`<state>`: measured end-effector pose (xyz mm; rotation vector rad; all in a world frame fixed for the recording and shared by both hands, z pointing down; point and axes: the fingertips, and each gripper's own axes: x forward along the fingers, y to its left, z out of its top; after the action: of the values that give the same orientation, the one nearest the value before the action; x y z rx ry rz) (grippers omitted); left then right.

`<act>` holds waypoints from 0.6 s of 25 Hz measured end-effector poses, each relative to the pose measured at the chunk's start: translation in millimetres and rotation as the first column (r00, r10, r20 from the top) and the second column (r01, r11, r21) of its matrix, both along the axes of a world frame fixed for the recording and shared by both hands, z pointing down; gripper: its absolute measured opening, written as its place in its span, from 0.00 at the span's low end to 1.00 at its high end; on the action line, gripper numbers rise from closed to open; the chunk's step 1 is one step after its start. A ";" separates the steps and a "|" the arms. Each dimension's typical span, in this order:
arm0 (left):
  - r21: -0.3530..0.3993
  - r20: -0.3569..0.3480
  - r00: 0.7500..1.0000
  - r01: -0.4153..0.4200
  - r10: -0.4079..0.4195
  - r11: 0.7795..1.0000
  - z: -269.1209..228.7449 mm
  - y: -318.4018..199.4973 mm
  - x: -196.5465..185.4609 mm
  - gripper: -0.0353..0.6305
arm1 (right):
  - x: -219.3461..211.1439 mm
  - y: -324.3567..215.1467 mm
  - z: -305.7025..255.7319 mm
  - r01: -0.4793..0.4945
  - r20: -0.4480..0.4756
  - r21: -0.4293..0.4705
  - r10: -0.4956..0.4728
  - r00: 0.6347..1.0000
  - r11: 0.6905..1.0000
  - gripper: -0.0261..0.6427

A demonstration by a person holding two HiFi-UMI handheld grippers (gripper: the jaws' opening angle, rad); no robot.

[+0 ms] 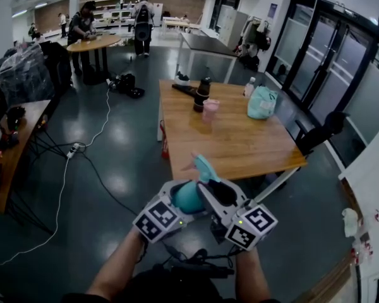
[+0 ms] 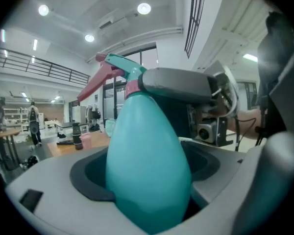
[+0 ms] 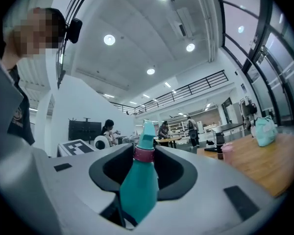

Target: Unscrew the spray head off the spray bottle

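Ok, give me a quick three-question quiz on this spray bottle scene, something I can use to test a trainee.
1. True or false: the spray head is already off the spray bottle.
2. What sits between the jaws of the right gripper? A) the bottle's wide base B) the pink collar at its neck C) nothing
3. Fill in: the left gripper is shut on the bottle's teal ____.
Key: 1 false; 2 B; 3 body.
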<state>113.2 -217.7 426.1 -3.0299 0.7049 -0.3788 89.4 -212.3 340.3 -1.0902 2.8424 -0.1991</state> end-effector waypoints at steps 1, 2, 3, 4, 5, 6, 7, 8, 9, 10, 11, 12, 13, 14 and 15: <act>-0.010 -0.017 0.999 -0.039 0.039 0.999 -2.3 6.3 1.0 0.69 | 0.1 4.4 -1.4 0.035 0.011 0.002 -0.035 0.999 0.999 0.25; -0.018 -0.034 0.997 -0.077 0.076 0.997 -4.5 12.6 1.5 0.69 | 0.2 8.8 -2.6 0.072 0.025 0.002 -0.072 0.997 0.997 0.25; -0.022 -0.047 0.993 -0.111 0.110 0.994 -6.3 18.3 2.0 0.69 | 0.5 12.9 -3.5 0.110 0.042 0.002 -0.110 0.993 0.994 0.25; -0.022 -0.057 0.989 -0.140 0.139 0.990 -7.5 23.0 2.4 0.69 | 1.0 16.4 -4.0 0.146 0.062 0.000 -0.146 0.987 0.989 0.25; -0.021 -0.064 0.985 -0.163 0.161 0.986 -8.2 26.7 2.8 0.69 | 1.8 19.0 -4.3 0.178 0.081 -0.001 -0.177 0.981 0.984 0.25; -0.020 -0.069 0.982 -0.179 0.177 0.984 -8.5 29.5 3.4 0.69 | 2.9 20.9 -4.7 0.204 0.098 -0.002 -0.202 0.974 0.979 0.25; -0.020 -0.071 0.980 -0.190 0.188 0.982 -8.5 31.7 4.1 0.69 | 4.1 22.4 -5.2 0.222 0.111 -0.002 -0.220 0.969 0.975 0.25; -0.021 -0.073 0.978 -0.198 0.196 0.980 -8.3 33.6 4.9 0.69 | 5.4 23.8 -5.9 0.235 0.121 -0.001 -0.233 0.965 0.972 0.25; -0.023 -0.076 0.977 -0.204 0.201 0.979 -8.2 35.1 5.5 0.69 | 6.5 24.9 -6.8 0.243 0.128 0.001 -0.242 0.962 0.970 0.25; -0.024 -0.079 0.976 -0.207 0.204 0.978 -8.2 36.2 5.3 0.69 | 6.9 25.6 -7.6 0.250 0.132 0.003 -0.248 0.960 0.968 0.24; -0.025 -0.081 0.975 -0.207 0.205 0.978 -8.3 36.5 4.4 0.69 | 6.5 25.7 -8.3 0.253 0.132 0.005 -0.251 0.959 0.967 0.25; -0.025 -0.082 0.976 -0.204 0.202 0.979 -8.2 36.0 2.9 0.69 | 5.4 25.3 -9.2 0.254 0.129 0.008 -0.253 0.959 0.967 0.24; -0.025 -0.082 0.977 -0.198 0.196 0.980 -8.0 34.9 1.0 0.69 | 4.3 24.8 -10.5 0.253 0.128 0.012 -0.252 0.959 0.967 0.25; -0.027 -0.082 0.979 -0.191 0.188 0.981 -7.6 33.6 -0.7 0.69 | 3.7 24.3 -12.1 0.250 0.130 0.017 -0.250 0.959 0.968 0.25; -0.029 -0.082 0.980 -0.182 0.180 0.983 -7.1 32.3 -1.9 0.69 | 3.8 24.0 -14.0 0.247 0.133 0.022 -0.247 0.960 0.969 0.25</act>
<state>111.3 -185.3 419.1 -3.1243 0.4235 -0.2717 93.2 -188.4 326.3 -0.6877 2.8453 -0.2719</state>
